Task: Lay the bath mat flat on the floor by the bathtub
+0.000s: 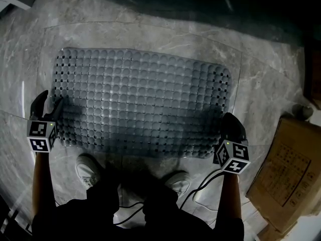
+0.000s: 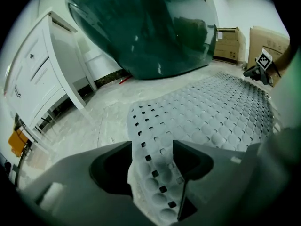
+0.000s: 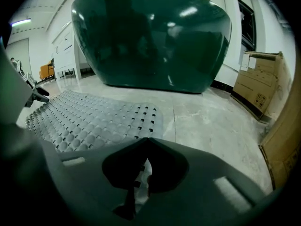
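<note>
Bath mat [image 1: 143,102], grey and studded, lies spread almost flat on the marble floor [image 1: 271,84], just in front of the dark green bathtub [image 3: 150,36]. Its edge farthest from the bathtub is held at both corners. The left gripper [image 1: 50,104] is clamped on one corner, which bunches between its jaws, and the right gripper [image 1: 228,122] pinches the other. This looks like the final lowering. Next, I judge, both corners must be set down and the jaws opened.

Held low and wide apart, the left gripper [image 1: 48,108] and the right gripper [image 1: 229,128] each have their jaws clamped on a near corner of the bath mat [image 1: 145,97].
</note>
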